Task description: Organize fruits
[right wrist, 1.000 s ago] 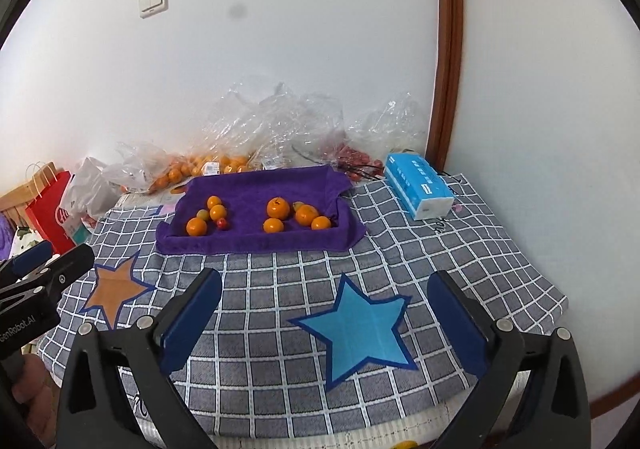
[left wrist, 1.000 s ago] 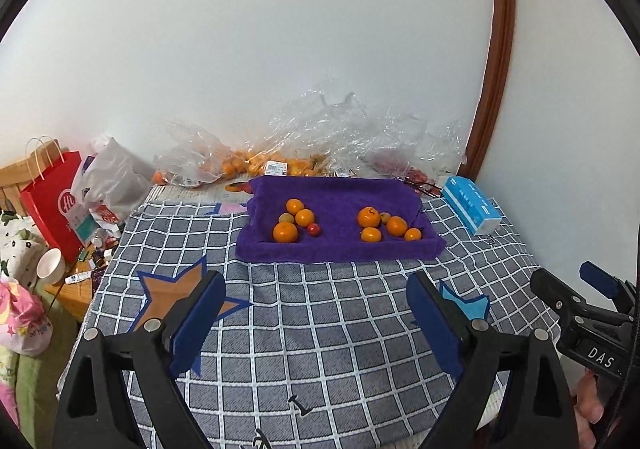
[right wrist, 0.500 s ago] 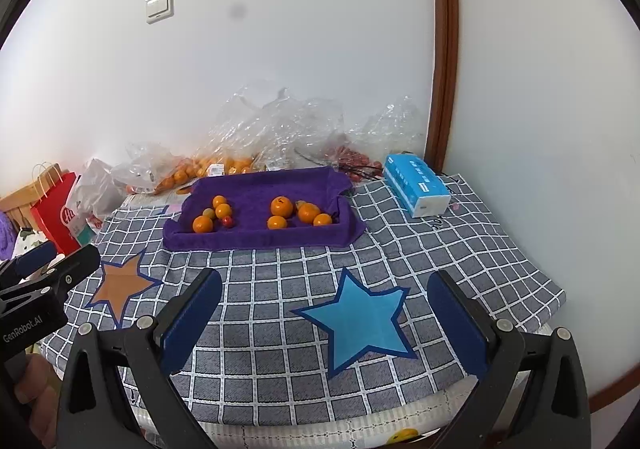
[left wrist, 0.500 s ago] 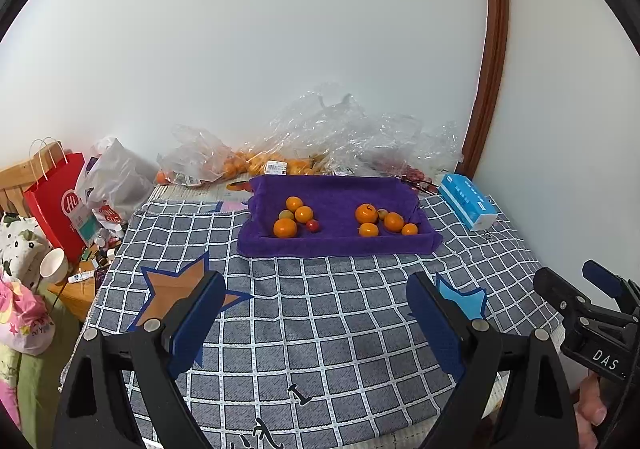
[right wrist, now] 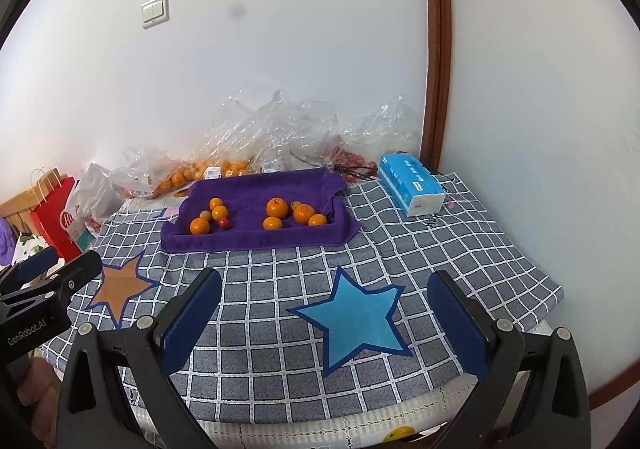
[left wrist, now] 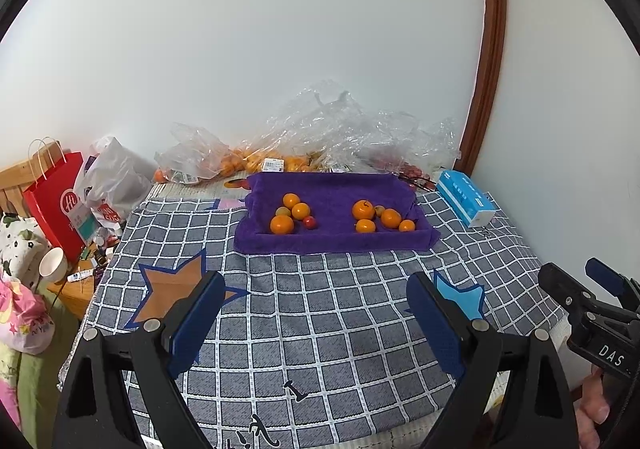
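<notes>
**Fruit tray: both tongs idle, view drawn back**

Checked tablecloth (left wrist: 320, 329) now shows more of its near edge than a second ago. Purple tray (left wrist: 332, 241), at its far side, holds two fruit groups: left cluster (left wrist: 290, 215), right cluster (left wrist: 378, 217). Left gripper (left wrist: 316, 323) and right gripper (right wrist: 326, 323) gape apart, empty, short of the tray.

Crumpled clear bags (left wrist: 320, 137) blur the fruit inside them.

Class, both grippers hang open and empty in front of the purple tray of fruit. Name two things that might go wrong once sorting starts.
1. The small red fruit touches an orange; the wide left gripper may nudge both.
2. The fruit is round and lies on the soft purple towel, so the right gripper might send one rolling.
</notes>
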The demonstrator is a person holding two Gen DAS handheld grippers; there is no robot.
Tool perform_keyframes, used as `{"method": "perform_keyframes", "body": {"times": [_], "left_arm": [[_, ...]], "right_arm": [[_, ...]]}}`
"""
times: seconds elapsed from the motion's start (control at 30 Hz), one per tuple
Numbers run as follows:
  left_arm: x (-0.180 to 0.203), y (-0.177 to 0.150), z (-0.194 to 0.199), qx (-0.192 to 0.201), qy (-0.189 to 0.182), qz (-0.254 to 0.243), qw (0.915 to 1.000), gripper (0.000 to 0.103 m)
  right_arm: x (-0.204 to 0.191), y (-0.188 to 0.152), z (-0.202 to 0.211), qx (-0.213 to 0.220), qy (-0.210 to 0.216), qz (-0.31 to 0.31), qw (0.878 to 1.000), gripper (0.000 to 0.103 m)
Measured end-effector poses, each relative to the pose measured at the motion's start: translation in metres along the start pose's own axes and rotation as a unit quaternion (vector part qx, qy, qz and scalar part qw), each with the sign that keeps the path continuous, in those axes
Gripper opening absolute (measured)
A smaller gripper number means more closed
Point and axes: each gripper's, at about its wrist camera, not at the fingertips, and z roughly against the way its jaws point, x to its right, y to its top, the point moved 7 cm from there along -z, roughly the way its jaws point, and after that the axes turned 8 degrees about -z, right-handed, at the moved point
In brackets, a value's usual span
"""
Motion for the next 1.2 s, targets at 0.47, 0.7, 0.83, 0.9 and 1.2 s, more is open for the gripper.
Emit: {"method": "perform_keyframes", "body": {"times": [0.47, 0.7, 0.83, 0.9, 1.2], "left_arm": [[0.0007, -0.0004, 0.0015, 0.000, 0.000, 0.001, 1.0000, 0.092], [0.0006, -0.0002, 0.0014, 0.001, 0.001, 0.000, 1.0000, 0.092], [0.0009, -0.0004, 0.0017, 0.001, 0.000, 0.000, 1.0000, 0.092], [0.0011, -0.0005, 0.0017, 0.000, 0.001, 0.000, 1.0000, 0.092], [0.0003, -0.0006, 0.0027, 0.000, 0.001, 0.000, 1.0000, 0.092]], "right_arm": [[-0.0012, 0.0001, 0.0011, -0.001, -0.002, 0.004, 1.000, 0.101], [-0.0011, 0.0004, 0.0012, -0.001, -0.002, 0.005, 1.000, 0.101], [-0.0013, 0.0008, 0.0017, 0.000, -0.001, 0.005, 1.000, 0.101], [-0.0015, 0.0009, 0.0018, 0.000, 0.000, 0.005, 1.000, 0.101], [-0.0014, 0.0009, 0.0024, 0.000, 0.001, 0.004, 1.000, 0.101]]}}
